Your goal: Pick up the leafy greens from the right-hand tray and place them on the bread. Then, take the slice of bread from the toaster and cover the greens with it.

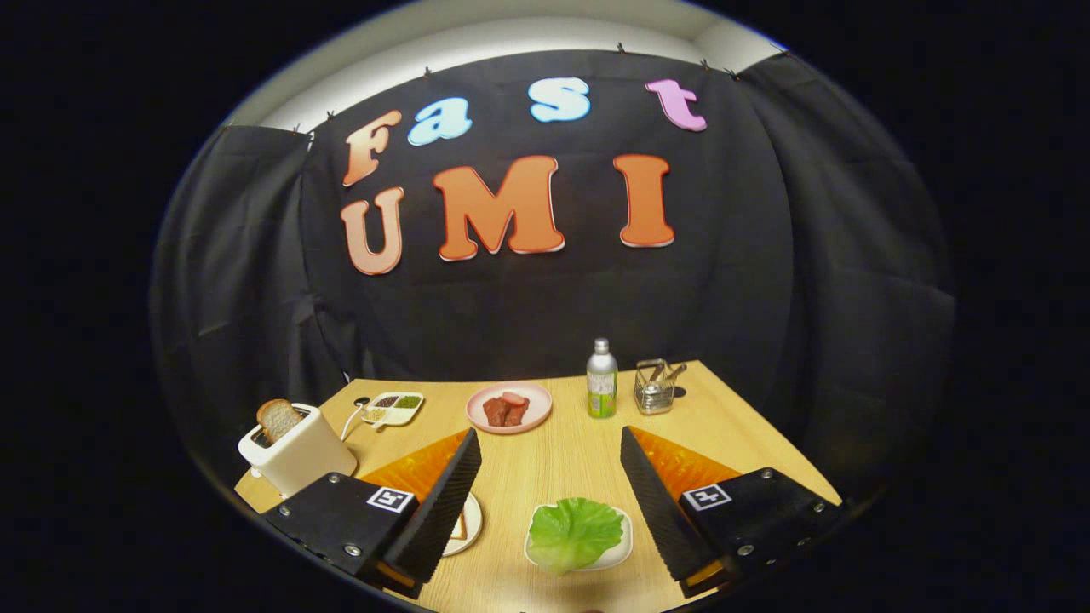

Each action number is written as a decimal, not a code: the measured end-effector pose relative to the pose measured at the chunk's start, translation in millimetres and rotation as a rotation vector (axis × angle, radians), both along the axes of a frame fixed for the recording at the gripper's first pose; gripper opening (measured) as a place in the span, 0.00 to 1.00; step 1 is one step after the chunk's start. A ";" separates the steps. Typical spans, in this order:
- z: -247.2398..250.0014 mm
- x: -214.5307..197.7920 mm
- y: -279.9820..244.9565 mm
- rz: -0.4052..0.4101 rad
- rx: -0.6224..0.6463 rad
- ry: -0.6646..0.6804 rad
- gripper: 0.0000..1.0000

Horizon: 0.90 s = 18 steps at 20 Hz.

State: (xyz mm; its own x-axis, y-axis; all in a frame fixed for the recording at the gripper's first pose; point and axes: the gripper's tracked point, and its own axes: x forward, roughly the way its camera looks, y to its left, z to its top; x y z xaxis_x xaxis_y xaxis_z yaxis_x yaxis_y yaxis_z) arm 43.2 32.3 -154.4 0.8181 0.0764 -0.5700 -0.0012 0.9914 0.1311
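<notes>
Greens: lettuce leaf [575,532] lies on small white tray [620,553], between the jaws, slightly nearer the right one, on the counter [562,460].
Jaws: gripper [550,494] spread wide, holding nothing; leaf sits in the gap, not touched.
Handling: prob. very light, soft, floppy, tears easy; ruffled edge likely folds under a pinch. Best grab looks like the raised crinkled middle or a thick rib, light squeeze, lift straight up so the tray isn't dragged.
Bread target: slice on white plate [467,524], mostly hidden behind left jaw, just beside the greens' tray.
Toaster: white toaster [298,449] w/ bread slice [278,417] sticking up, beyond the left jaw, near counter edge; cord trails behind it.
Other stuff: pink plate w/ meat [509,407], divided dish of seasonings [393,409], bottle [601,379], wire holder [654,387], all well beyond the jaws, apart from the leaf.
In the way: nothing between jaws and leaf; short sideways carry to bread, left jaw blocks sight of it.
Progress: step one not yet begun, by my read.
</notes>
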 end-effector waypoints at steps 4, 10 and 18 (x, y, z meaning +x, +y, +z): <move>-60.5 -4.0 4.7 0.002 0.062 0.222 0.98; -122.1 -15.7 3.8 -0.006 0.076 0.431 0.97; -186.2 -40.9 18.0 0.071 0.059 0.655 0.96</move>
